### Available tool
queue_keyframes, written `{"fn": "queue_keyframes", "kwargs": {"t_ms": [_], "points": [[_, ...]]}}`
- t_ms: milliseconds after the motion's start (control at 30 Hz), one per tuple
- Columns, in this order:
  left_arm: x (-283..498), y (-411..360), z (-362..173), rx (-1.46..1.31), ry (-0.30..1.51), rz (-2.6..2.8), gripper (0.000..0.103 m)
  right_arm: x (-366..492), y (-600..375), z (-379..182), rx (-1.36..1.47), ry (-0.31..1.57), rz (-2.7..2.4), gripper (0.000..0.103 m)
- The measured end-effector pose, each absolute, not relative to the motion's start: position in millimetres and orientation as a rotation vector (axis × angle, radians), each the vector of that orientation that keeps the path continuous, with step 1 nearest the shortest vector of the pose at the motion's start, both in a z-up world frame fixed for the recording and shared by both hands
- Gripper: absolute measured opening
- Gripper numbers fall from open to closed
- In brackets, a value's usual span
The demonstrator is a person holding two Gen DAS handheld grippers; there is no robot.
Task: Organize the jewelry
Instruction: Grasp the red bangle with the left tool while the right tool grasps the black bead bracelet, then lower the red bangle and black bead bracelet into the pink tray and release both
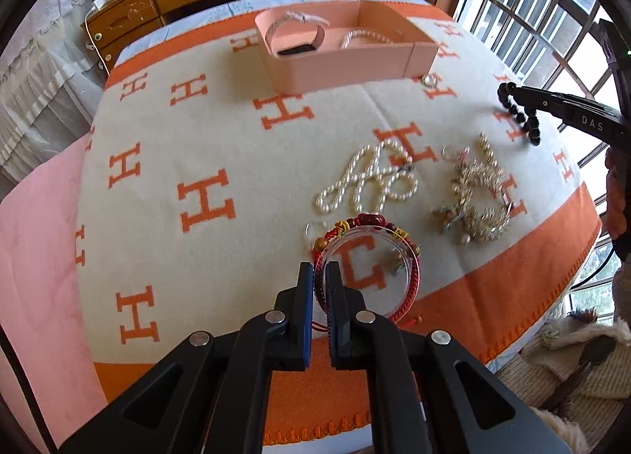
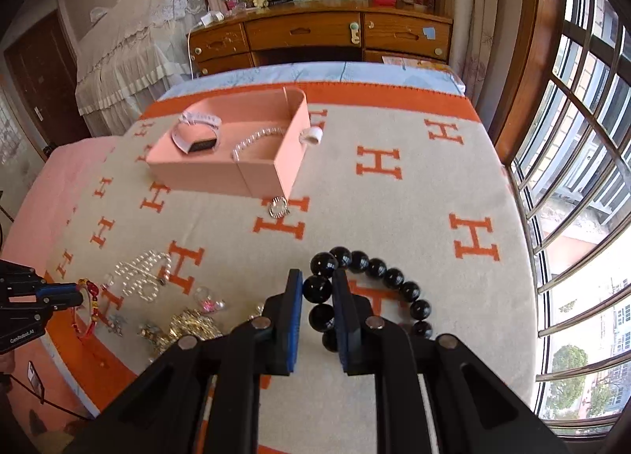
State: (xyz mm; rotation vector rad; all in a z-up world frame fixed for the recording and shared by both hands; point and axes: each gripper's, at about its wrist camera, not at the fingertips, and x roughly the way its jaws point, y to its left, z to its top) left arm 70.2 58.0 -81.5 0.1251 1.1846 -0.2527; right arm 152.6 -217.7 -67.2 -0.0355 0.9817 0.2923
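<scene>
My left gripper point(image 1: 319, 270) is shut on a red cord bracelet point(image 1: 412, 268) together with a clear bangle, held just above the blanket. My right gripper point(image 2: 317, 282) is shut on a black bead bracelet point(image 2: 398, 280) and holds it above the blanket; it also shows in the left wrist view point(image 1: 520, 115). A pink box point(image 1: 347, 64) at the far side holds a white smartwatch point(image 1: 294, 34) and a pearl strand point(image 1: 364, 38). A pearl necklace point(image 1: 370, 178) and a gold jewelry pile point(image 1: 477, 194) lie on the blanket.
A small sparkly ring point(image 2: 279, 205) lies in front of the box point(image 2: 236, 174). A white ring-like piece point(image 2: 312, 135) lies beside the box's right wall. A wooden dresser point(image 2: 323, 36) stands behind the bed. Windows point(image 2: 583, 178) are on the right.
</scene>
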Motion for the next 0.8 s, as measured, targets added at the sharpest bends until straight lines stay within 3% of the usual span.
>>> {"fn": "queue_keyframes", "kwargs": {"t_ms": [333,800], "points": [[145,40,-6,0.074,0.985,-0.231,0.004,191,-192,13,0.074,0.809,0.426,0.015],[273,25,-57,-0.006,1.034,-0.163,0.004,264,-151,8,0.112,0.806,0.465,0.015]]}}
